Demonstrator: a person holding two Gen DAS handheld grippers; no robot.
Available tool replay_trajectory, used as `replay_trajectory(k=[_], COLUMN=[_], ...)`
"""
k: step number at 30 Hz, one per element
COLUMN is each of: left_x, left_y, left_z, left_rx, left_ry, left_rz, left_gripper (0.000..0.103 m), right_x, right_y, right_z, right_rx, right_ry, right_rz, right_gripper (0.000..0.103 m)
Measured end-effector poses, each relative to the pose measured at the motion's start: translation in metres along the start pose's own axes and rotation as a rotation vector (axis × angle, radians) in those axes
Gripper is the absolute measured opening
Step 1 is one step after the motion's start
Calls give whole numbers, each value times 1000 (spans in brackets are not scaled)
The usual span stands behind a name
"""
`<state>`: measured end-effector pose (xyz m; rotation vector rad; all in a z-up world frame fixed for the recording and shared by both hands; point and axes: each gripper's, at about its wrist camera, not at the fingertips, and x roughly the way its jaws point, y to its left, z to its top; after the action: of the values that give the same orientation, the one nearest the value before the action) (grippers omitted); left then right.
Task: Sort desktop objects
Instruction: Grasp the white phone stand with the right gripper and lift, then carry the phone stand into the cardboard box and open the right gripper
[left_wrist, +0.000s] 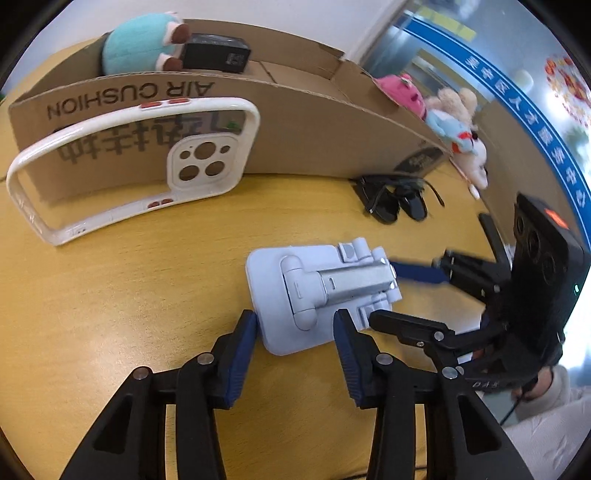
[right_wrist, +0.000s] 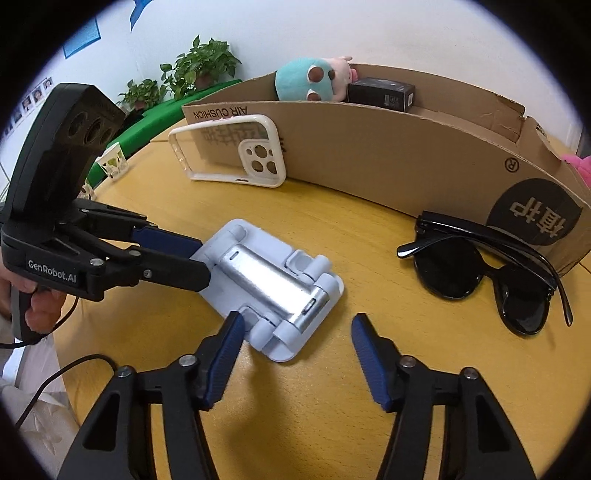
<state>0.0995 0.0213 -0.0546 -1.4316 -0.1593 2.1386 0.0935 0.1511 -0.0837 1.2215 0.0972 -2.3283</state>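
Observation:
A pale blue folding phone stand (left_wrist: 295, 280) (right_wrist: 266, 280) with a silver arm lies flat on the wooden table (left_wrist: 110, 295). My left gripper (left_wrist: 295, 321) (right_wrist: 205, 258) grips one corner of its base, a blue pad on either side. From the opposite end my right gripper (right_wrist: 297, 321) (left_wrist: 382, 291) stands open around another corner: its left pad is at the stand's edge and its right pad is clear of it. A white-rimmed clear phone case (left_wrist: 207, 158) (right_wrist: 260, 158) leans on the cardboard box (left_wrist: 314, 129) (right_wrist: 388, 155). Black sunglasses (right_wrist: 480, 273) (left_wrist: 391, 203) lie folded by the box.
Inside the box sit a teal plush (left_wrist: 136, 44) (right_wrist: 303, 79) and a small black carton (left_wrist: 218, 51) (right_wrist: 380, 94); more plush toys (left_wrist: 454, 122) hang at its far end. A paper cup (right_wrist: 112, 162) and potted plants (right_wrist: 199, 62) stand beyond the table's edge.

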Motion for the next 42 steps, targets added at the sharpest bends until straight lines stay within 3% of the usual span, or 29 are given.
replay_trajectory(k=[1,3,9,14,18,24,29,35,39,42], left_x=[1,0,-4,-23,-49,-90,-102,-89,-69,-46], left_y=[0,0,-3,-13,-31,-66,-85,-86,-88,-76], left_z=[0,1,5,16,41,103,159,234,279,319], left_rx=[2,22,51,63,130,277,342,352,340,307], left_ry=[-1,0,-24,-101,-194,-357,-445,-453,-438,-398], left_rz=[12,37,56,52,64,94,109,114,169,156], left_gripper=[37,30,30,30,30,30,30,30,30,30], right_x=[0,1,-1,-21,-51,-98,-118,-114,-97,-82], right_y=[0,1,1,-2,-4,-14,-39,-89,-129,-159], right_z=[0,1,3,12,35,86,130,185,226,247], right_rx=[9,19,28,38,6,-54,-59,-31,-7,22], right_ry=[-2,-11,-29,-108,-208,-384,-461,-489,-468,-442], right_rz=[23,18,16,20,-36,-154,-218,-215,-210,-186], right_gripper=[42,42,38,37,36,35,35,35,35,35])
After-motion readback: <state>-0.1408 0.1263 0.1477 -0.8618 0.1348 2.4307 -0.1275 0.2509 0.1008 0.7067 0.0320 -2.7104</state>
